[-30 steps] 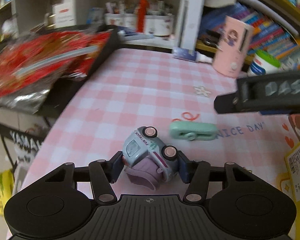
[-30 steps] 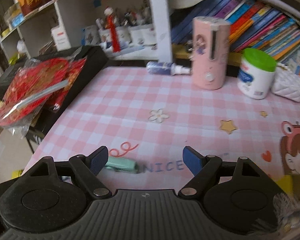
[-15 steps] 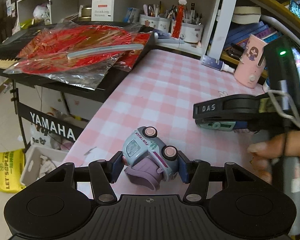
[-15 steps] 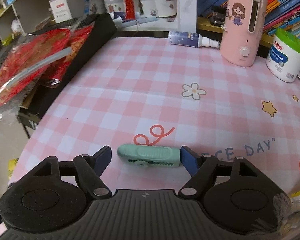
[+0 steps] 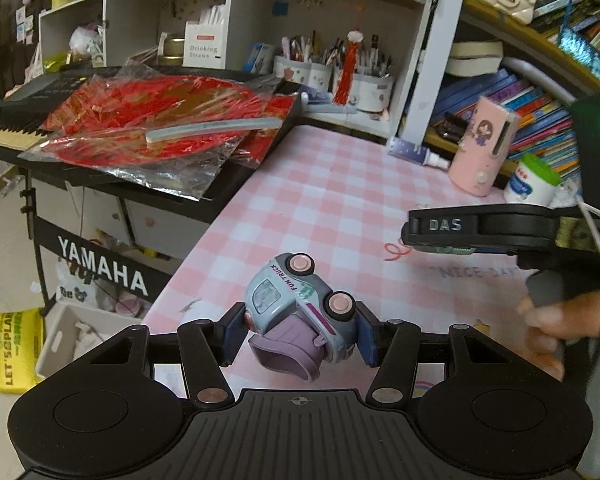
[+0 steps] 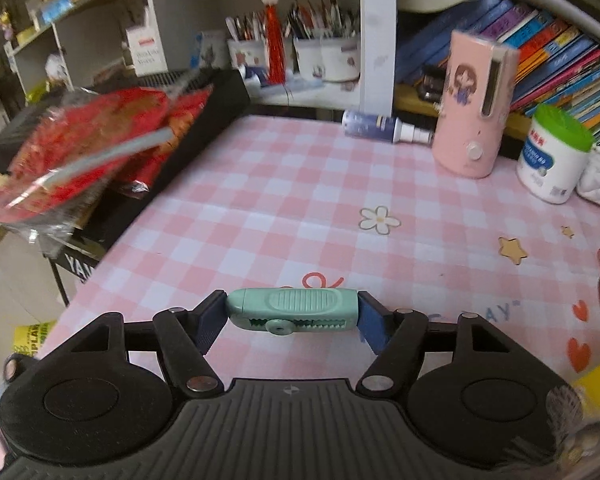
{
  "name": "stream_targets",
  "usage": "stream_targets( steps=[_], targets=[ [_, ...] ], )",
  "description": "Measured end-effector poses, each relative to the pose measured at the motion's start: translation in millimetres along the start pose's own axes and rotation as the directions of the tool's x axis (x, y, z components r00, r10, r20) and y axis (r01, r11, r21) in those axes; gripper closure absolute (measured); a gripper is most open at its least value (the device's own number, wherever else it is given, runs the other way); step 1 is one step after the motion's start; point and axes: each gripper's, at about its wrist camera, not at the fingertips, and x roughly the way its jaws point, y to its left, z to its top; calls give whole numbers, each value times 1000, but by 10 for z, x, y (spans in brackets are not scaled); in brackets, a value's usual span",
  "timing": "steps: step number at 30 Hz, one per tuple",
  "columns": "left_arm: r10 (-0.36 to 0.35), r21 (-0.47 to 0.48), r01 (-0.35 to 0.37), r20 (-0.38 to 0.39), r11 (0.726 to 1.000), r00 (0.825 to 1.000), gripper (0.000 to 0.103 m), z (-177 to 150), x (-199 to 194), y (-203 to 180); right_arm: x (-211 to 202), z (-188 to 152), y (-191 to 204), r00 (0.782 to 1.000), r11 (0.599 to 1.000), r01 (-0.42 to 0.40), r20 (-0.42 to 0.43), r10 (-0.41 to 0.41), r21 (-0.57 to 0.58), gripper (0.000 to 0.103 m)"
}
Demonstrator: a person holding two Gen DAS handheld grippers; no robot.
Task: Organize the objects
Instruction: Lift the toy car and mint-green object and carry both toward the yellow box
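My left gripper [image 5: 300, 334] is shut on a pale-blue toy car [image 5: 300, 304] with pink wheels and a purple part; the car is tipped on its side and hangs over the left edge of the pink checked table [image 5: 340, 184]. My right gripper [image 6: 292, 318] has its jaws closing, and both blue pads touch the ends of a mint-green cutter [image 6: 296, 306] lying crosswise between them, just above the cloth. In the left wrist view the right gripper [image 5: 444, 236] shows from the side with the cutter [image 5: 452, 249] under it, held by a hand [image 5: 560, 320].
A pink canister [image 6: 476, 108], a white jar with a green lid [image 6: 554, 160] and a spray bottle [image 6: 380, 125] stand along the table's far edge below bookshelves. Red foil packs [image 5: 160, 120] lie on a black keyboard to the left. Something yellow [image 6: 596, 372] sits at the near right.
My right gripper moved forward over the mint-green cutter and its pads closed in on the cutter's ends. My left gripper drew back and rose with the toy car still held.
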Motion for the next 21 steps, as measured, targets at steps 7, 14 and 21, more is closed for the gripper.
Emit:
stream_targets(
  steps=[7, 14, 21],
  targets=[
    [-46, 7, 46, 7, 999, 999, 49, -166, -308, 31, -628, -229, -64, 998, 1000, -23, 57, 24, -21, 36],
    [-84, 10, 84, 16, 996, 996, 49, -387, -639, 63, -1134, -647, -119, 998, 999, -20, 54, 23, -45, 36],
    [-130, 40, 129, 29, 991, 991, 49, -587, -926, 44, -1489, -1056, -99, 1000, 1000, -2, 22, 2, -18, 36]
  ],
)
